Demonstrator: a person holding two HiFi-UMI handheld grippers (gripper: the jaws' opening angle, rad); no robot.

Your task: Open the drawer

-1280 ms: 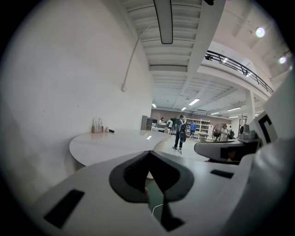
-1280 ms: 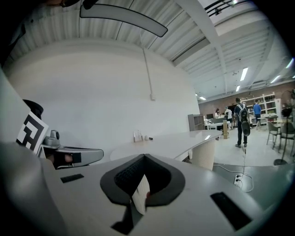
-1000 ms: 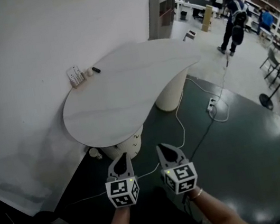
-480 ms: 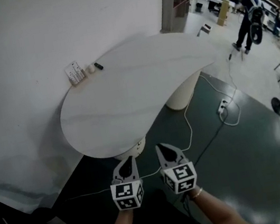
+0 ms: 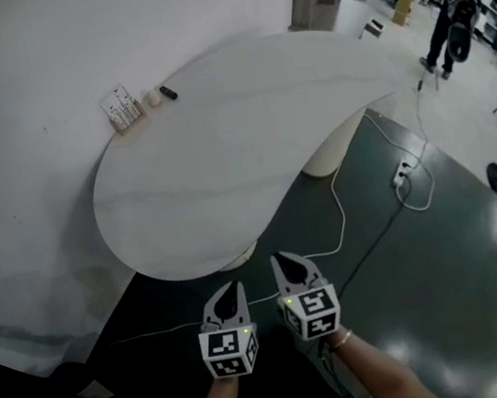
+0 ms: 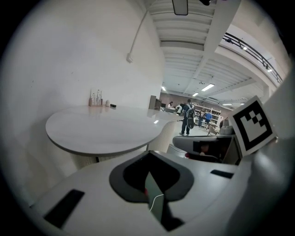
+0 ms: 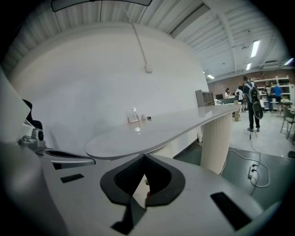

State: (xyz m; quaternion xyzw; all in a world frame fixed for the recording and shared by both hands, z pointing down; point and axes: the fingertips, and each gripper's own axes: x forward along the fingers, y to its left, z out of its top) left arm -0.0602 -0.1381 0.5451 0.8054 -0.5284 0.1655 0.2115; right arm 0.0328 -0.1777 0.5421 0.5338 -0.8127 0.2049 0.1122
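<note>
- Drawer: we found none in any view, so the task had not started.
- White table (image 5: 221, 150) sat nearer than a second before; we were approaching.
- Left gripper (image 5: 230, 289) and right gripper (image 5: 278, 259) had sunk lower, jaws closed and empty.

I bring the left gripper (image 5: 233, 288) and right gripper (image 5: 278, 259) nearer the white table (image 5: 221, 150), which now looms larger; the walking person (image 5: 447, 1) slides cornerward.
</note>
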